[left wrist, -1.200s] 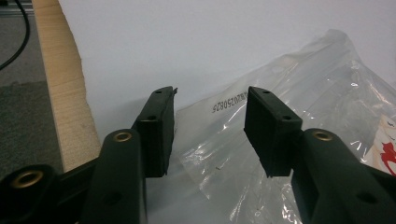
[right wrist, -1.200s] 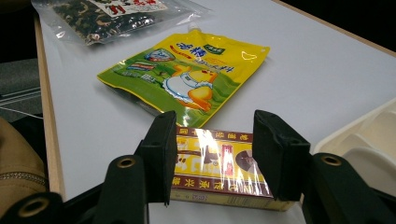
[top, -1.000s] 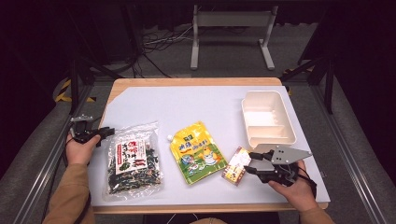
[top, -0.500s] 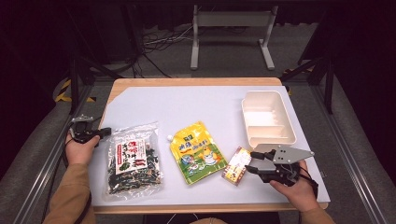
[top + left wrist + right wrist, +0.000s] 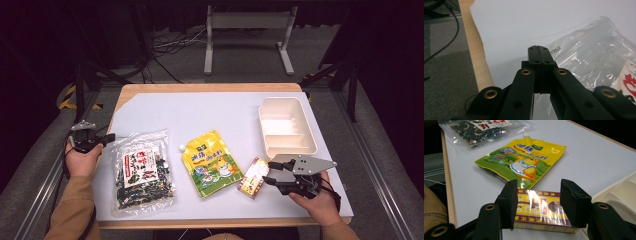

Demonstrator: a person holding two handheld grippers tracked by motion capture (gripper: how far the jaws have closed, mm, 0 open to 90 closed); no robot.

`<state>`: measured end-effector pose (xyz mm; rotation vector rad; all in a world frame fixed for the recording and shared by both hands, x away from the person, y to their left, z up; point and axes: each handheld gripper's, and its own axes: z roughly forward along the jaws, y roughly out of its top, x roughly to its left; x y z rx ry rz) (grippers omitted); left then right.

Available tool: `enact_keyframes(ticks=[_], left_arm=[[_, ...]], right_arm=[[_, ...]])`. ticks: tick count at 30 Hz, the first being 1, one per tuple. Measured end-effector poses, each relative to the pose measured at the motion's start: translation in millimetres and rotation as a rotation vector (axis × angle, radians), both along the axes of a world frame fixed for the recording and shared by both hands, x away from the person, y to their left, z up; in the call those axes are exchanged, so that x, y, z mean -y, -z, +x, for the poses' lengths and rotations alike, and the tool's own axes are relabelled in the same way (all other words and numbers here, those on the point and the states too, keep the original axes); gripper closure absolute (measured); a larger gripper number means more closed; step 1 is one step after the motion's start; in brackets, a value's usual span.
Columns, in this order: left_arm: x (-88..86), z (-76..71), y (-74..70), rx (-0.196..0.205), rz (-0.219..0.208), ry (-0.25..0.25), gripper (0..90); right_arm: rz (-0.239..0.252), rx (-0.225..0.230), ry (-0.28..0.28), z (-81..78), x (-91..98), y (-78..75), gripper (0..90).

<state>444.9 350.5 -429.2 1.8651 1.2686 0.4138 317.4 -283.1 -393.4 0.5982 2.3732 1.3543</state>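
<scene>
Judging by the 3 packs on the surface (image 5: 210, 107) and the bare tray (image 5: 286, 127), you have packed nothing: your right gripper (image 5: 537, 202) straddles the small box (image 5: 541, 208) without pressing it, and your left gripper (image 5: 539, 56), jaws just closed on nothing, sits beside the seaweed bag (image 5: 599, 65).

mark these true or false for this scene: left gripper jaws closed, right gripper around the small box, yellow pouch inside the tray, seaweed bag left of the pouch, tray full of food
1. The left gripper has its jaws closed. True; they pinch the edge of the clear seaweed bag.
2. The right gripper straddles the small box. True.
3. The yellow pouch lies inside the white tray. False; it lies on the table, apart from the tray.
4. The seaweed bag lies left of the pouch in the high view. True.
5. The tray is full of food. False; its compartments are empty.
</scene>
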Motion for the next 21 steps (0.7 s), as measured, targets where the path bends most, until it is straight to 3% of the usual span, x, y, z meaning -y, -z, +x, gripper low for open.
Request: enact_keyframes(ticks=[4, 9, 15, 18, 21], left_arm=[[0.0, -9.1, -16.2, 0.04, -0.012, 0.01, 90.0], [-1.5, -24.9, -41.0, 0.123, -0.032, 0.022, 90.0], [-0.3, -38.3, -58.3, 0.178, -0.052, 0.037, 90.0], [-1.1, -51.1, -73.0, 0.228, -0.071, 0.064, 90.0], [-0.9, -55.6, -77.8, 0.246, -0.077, 0.079, 90.0]], right_arm=[[0.002, -0.003, -0.005, 0.8, -0.8, -0.8, 50.0], [0.008, -0.019, -0.017, 2.7, -4.4, -3.1, 51.7], [0.002, -0.049, -0.028, 6.0, -15.0, -3.8, 52.7], [0.004, -0.065, -0.044, 7.5, -22.5, -5.7, 53.8], [0.008, -0.071, -0.053, 8.2, -26.4, -7.2, 54.3]])
